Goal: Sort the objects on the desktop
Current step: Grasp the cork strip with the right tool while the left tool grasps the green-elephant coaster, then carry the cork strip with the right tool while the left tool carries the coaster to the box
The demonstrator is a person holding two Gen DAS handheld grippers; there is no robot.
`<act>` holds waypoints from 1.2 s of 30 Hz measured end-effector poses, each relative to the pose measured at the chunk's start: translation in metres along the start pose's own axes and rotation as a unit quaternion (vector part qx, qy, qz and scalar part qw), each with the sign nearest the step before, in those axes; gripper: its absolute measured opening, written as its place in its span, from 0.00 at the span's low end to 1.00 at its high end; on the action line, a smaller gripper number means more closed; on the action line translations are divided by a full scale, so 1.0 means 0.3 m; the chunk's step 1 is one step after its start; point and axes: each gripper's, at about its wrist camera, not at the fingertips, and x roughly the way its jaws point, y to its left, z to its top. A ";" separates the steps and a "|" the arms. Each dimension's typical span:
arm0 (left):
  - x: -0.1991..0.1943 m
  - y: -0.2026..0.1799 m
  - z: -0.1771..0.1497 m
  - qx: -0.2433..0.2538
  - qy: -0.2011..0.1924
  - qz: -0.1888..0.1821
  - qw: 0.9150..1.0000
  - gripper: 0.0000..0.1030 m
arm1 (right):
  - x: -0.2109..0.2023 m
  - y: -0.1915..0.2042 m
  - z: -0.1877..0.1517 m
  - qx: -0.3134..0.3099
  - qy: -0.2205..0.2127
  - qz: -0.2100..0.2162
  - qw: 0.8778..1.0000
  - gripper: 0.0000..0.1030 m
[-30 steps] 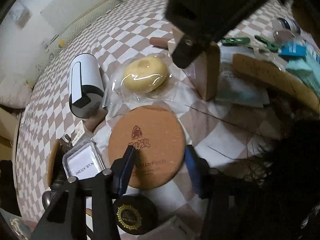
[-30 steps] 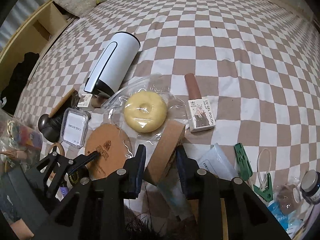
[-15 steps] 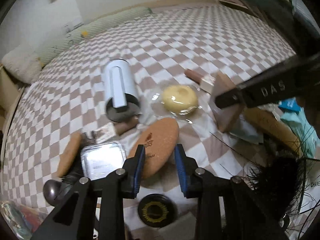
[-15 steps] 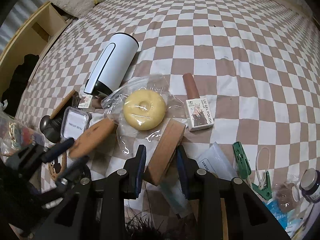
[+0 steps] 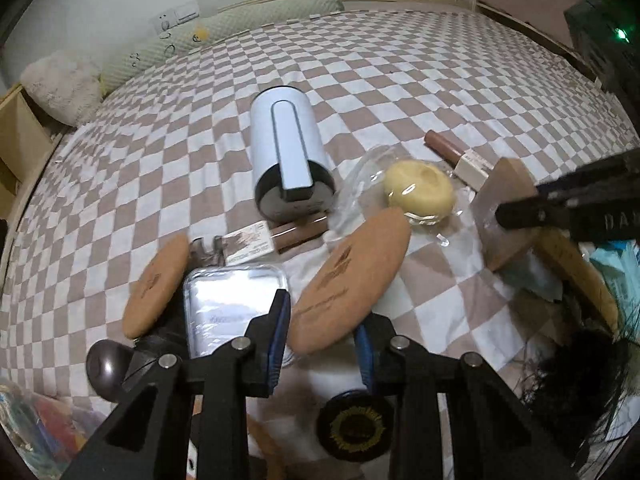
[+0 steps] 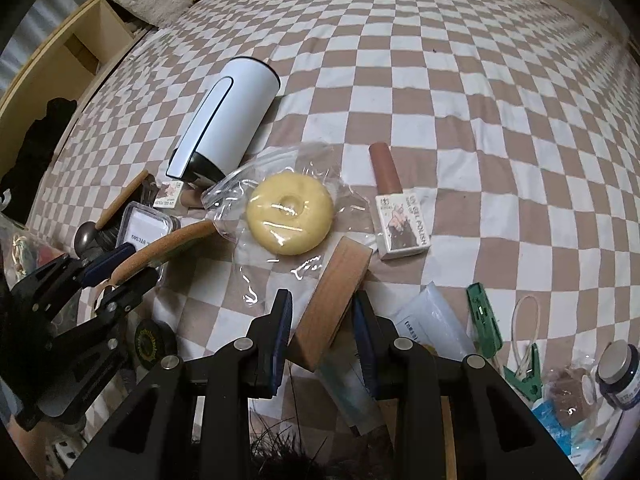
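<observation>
my left gripper (image 5: 320, 340) is pinching a round cork coaster (image 5: 352, 280) by its near edge, the disc tilted up off the checkered cloth (image 5: 400, 80). my right gripper (image 6: 322, 334) is clamped on a wooden block (image 6: 334, 302), which stands on its edge and leans away from me, its near end between the blue pads (image 6: 282, 328).

just beyond the block lies a yellow ring-shaped puff in a clear bag (image 6: 290, 212), and right of that a uv gel polish bottle (image 6: 394, 208) with a brown cap, lying flat. farther off on the left, a white cylindrical canister (image 6: 224, 120) lies on its side. near its dark end a second, smaller polish bottle (image 5: 272, 240) lies flat.

left of the held coaster sits a clear plastic case (image 5: 232, 304), and left of that a second cork coaster (image 5: 156, 284), tilted. a black round tin with gold print (image 5: 354, 426) sits near me under the left gripper. on the right near side are a green clip (image 6: 486, 324) and a small dark jar (image 6: 618, 368).
</observation>
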 end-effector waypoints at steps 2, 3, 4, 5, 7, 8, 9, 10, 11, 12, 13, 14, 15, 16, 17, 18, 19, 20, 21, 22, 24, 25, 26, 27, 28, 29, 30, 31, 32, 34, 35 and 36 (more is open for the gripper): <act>0.008 -0.011 0.009 0.003 0.002 -0.004 1.000 0.29 | 0.004 0.001 -0.003 0.001 0.005 0.003 1.000 0.30; 0.011 -0.017 0.012 0.006 0.003 -0.005 1.000 0.25 | 0.002 0.003 -0.003 -0.001 0.005 0.001 1.000 0.30; 0.011 -0.024 0.013 0.010 0.003 -0.006 1.000 0.22 | 0.001 0.004 -0.003 -0.002 0.006 0.000 1.000 0.30; 0.011 -0.031 0.012 0.016 0.002 -0.002 1.000 0.21 | 0.000 0.003 -0.003 -0.003 0.007 -0.001 1.000 0.30; 0.009 -0.031 0.009 0.020 0.002 0.002 1.000 0.19 | -0.007 -0.002 -0.004 -0.004 0.009 -0.004 1.000 0.29; 0.008 -0.029 0.007 0.020 0.002 0.004 1.000 0.18 | -0.012 -0.004 -0.005 -0.006 0.008 -0.006 1.000 0.28; 0.008 -0.022 0.005 0.018 0.004 0.007 1.000 0.15 | -0.017 -0.008 -0.009 -0.009 0.007 -0.006 1.000 0.27; 0.009 -0.014 0.005 0.015 0.006 0.011 1.000 0.13 | -0.019 -0.017 -0.015 -0.011 0.009 -0.008 1.000 0.26; 0.010 -0.008 0.005 0.012 0.007 0.015 1.000 0.12 | -0.017 -0.025 -0.021 -0.010 0.012 -0.009 1.000 0.25; 0.011 -0.001 0.005 0.009 0.008 0.018 1.000 0.10 | -0.015 -0.033 -0.029 -0.009 0.016 -0.010 1.000 0.25; 0.013 0.007 0.003 0.007 0.008 0.020 1.000 0.09 | -0.004 -0.043 -0.041 -0.009 0.028 -0.010 1.000 0.25; 0.016 0.009 0.003 0.008 0.008 0.023 1.000 0.09 | 0.010 -0.053 -0.052 -0.006 0.039 -0.002 0.999 0.25; 0.017 0.007 0.002 0.010 0.008 0.025 1.000 0.09 | 0.021 -0.065 -0.061 0.005 0.044 0.008 0.999 0.25; 0.019 0.005 0.003 0.012 0.008 0.027 1.000 0.09 | 0.030 -0.077 -0.068 0.016 0.044 0.016 0.999 0.25; 0.019 -0.003 0.004 0.017 0.008 0.031 0.999 0.09 | 0.032 -0.080 -0.070 0.020 0.041 0.018 0.999 0.25; 0.020 -0.004 0.006 0.019 0.008 0.033 0.999 0.09 | 0.030 -0.082 -0.069 0.022 0.036 0.019 0.999 0.25; 0.018 -0.006 0.005 0.018 0.008 0.034 0.999 0.09 | 0.026 -0.080 -0.066 0.024 0.028 0.020 0.999 0.24; 0.015 -0.005 0.005 0.017 0.007 0.034 0.999 0.08 | 0.026 -0.076 -0.065 0.025 0.024 0.021 0.999 0.22; 0.012 -0.001 0.005 0.015 0.004 0.033 0.999 0.08 | 0.026 -0.071 -0.064 0.026 0.018 0.021 0.999 0.22; 0.007 0.004 0.006 0.012 0.001 0.028 1.000 0.08 | 0.025 -0.065 -0.064 0.026 0.015 0.020 0.999 0.21; -0.001 0.017 0.008 0.003 -0.004 0.027 1.000 0.08 | 0.010 -0.057 -0.066 0.028 0.008 0.022 0.999 0.21; -0.006 0.024 0.010 -0.003 -0.006 0.026 1.000 0.08 | 0.001 -0.059 -0.061 0.024 0.003 0.023 0.999 0.20; -0.009 0.033 0.010 -0.010 -0.006 0.021 1.000 0.08 | -0.011 -0.060 -0.053 0.020 -0.001 0.023 1.000 0.20; -0.013 0.040 0.010 -0.016 -0.006 0.019 1.000 0.08 | -0.020 -0.060 -0.045 0.018 -0.006 0.021 1.000 0.20; -0.016 0.042 0.011 -0.018 -0.007 0.019 1.000 0.08 | -0.027 -0.061 -0.046 0.017 -0.008 0.016 1.000 0.20; -0.020 0.043 0.011 -0.020 -0.007 0.020 1.000 0.08 | -0.028 -0.065 -0.048 0.018 -0.008 0.011 1.000 0.20; -0.026 0.041 0.011 -0.019 -0.008 0.022 1.000 0.08 | -0.029 -0.073 -0.048 0.019 -0.007 0.009 1.000 0.20; -0.032 0.039 0.012 -0.018 -0.009 0.024 1.000 0.08 | -0.032 -0.077 -0.053 0.020 -0.006 0.006 1.000 0.20; -0.045 0.037 0.011 -0.018 -0.011 0.025 0.999 0.08 | -0.034 -0.078 -0.057 0.020 -0.006 0.004 1.000 0.20; -0.072 0.032 0.011 -0.018 -0.014 0.026 0.999 0.08 | -0.043 -0.080 -0.058 0.014 -0.010 -0.001 1.000 0.20; -0.087 0.028 0.009 -0.018 -0.017 0.026 0.999 0.08 | -0.053 -0.074 -0.059 0.009 -0.014 -0.007 1.000 0.20; -0.106 0.026 0.009 -0.018 -0.019 0.027 0.999 0.08 | -0.065 -0.065 -0.063 0.000 -0.020 -0.016 1.000 0.20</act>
